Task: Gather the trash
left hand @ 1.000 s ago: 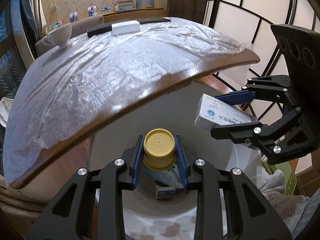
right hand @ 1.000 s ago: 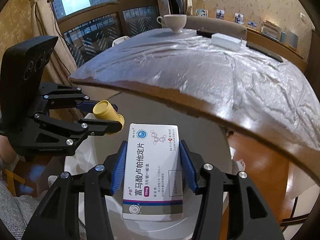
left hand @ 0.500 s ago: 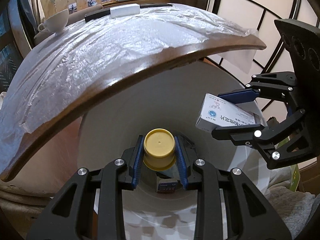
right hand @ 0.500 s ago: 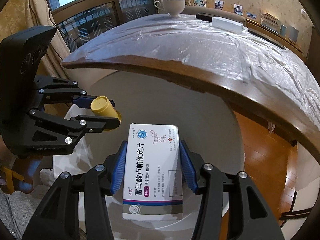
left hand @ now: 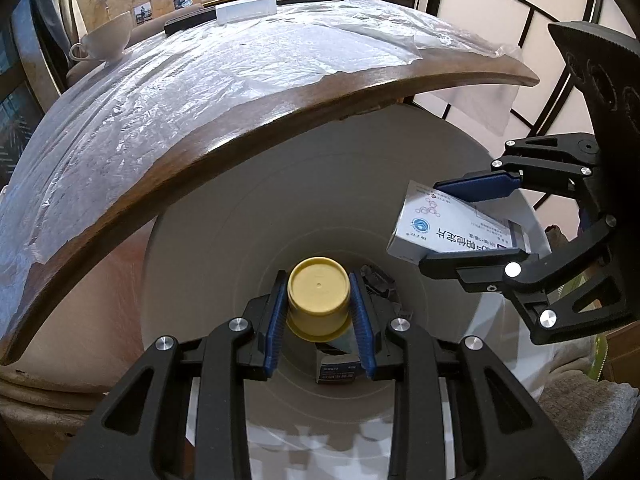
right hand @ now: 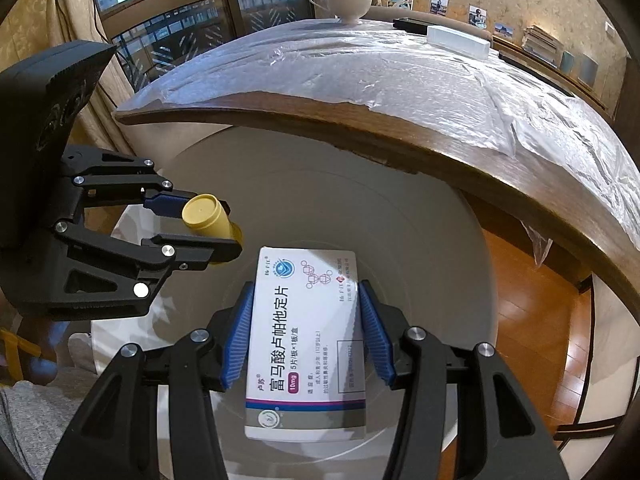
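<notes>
Evidently both tools carry trash over the white bin [left hand: 224,240] beside the tabletop [left hand: 248,136]: the left tool [left hand: 319,304] pinches a yellow cup [left hand: 318,296], the right tool [right hand: 306,336] a medicine box [right hand: 306,344], poised above the opening for dropping.

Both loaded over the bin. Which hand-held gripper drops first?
Left, probably. The left hand-held gripper holds the yellow cap right above the white bin's center; the medicine box in the right one sits nearer the rim.
</notes>
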